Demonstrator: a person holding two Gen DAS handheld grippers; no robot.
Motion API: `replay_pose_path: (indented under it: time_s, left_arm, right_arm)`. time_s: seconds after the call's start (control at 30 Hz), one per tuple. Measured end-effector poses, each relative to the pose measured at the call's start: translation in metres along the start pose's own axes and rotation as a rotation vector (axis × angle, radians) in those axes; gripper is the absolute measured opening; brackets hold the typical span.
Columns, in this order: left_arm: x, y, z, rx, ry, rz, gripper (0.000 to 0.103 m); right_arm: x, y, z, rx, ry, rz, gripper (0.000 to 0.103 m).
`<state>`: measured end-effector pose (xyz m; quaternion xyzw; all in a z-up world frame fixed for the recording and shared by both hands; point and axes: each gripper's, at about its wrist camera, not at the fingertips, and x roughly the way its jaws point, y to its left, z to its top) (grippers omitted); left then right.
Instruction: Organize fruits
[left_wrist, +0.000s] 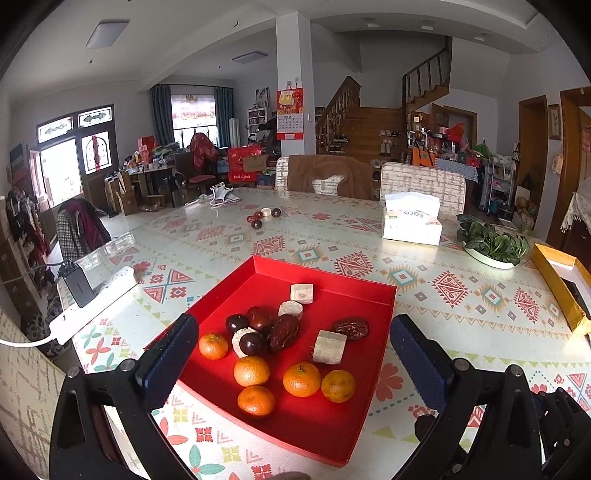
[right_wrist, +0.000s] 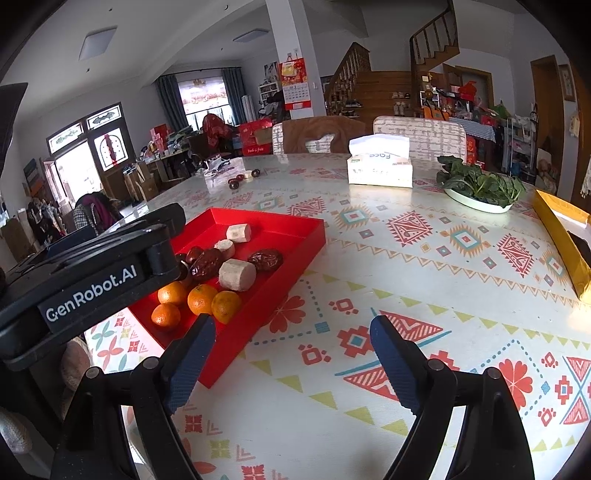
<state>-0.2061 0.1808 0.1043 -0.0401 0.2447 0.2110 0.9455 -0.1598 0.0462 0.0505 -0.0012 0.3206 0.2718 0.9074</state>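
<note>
Your left gripper (left_wrist: 293, 363) hangs over the red tray (left_wrist: 354, 291), fingers spread wide, nothing between them. Right gripper (right_wrist: 291, 360) sits off the tray's right edge over bare patterned surface (right_wrist: 424, 258), fingers also wide apart and empty. In the tray: five oranges (left_wrist: 301, 379) at the near end, dark dates (left_wrist: 283, 332) mid-tray, pale cake blocks (left_wrist: 329, 347) among and behind them. A few more dates (left_wrist: 257, 220) lie on the surface well beyond the tray.

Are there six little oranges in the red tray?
No, the left wrist view shows five oranges in the red tray.
</note>
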Motion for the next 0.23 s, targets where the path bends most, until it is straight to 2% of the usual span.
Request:
replay_pose_path:
  time_s: [0.23]
  left_arm:
    - [0.0025, 0.0100, 0.0064, -0.010, 0.002, -0.009, 0.103]
  right_arm:
    - [0.0010, 0.0059, 0.0037, -0.026, -0.006, -0.017, 0.090]
